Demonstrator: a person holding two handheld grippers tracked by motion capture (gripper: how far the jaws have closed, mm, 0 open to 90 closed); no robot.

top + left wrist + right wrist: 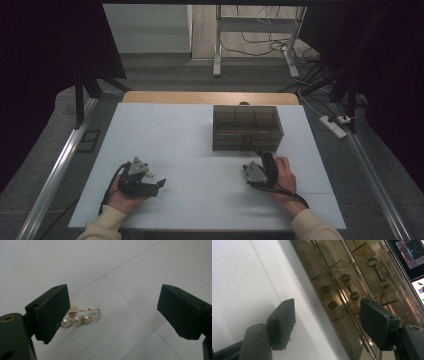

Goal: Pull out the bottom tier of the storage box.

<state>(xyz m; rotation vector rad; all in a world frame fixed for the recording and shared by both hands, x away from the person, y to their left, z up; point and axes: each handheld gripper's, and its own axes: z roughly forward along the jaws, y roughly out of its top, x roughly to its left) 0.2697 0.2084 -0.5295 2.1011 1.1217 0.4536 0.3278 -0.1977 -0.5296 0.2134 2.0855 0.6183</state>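
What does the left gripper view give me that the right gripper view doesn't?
The left gripper view shows a gold pin with three pearls lying on the table, beside the left claw's left pad, with neither pad touching it. The right gripper view shows the smoky clear drawer box and its handles ahead of the right claw. Both show the white table and an open claw with nothing gripped.

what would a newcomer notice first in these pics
Likely the smoky transparent drawer box at the far middle of the white table, with the right gripper open just before its handles. Then the gold pearl brooch lying between the open left gripper jaws.
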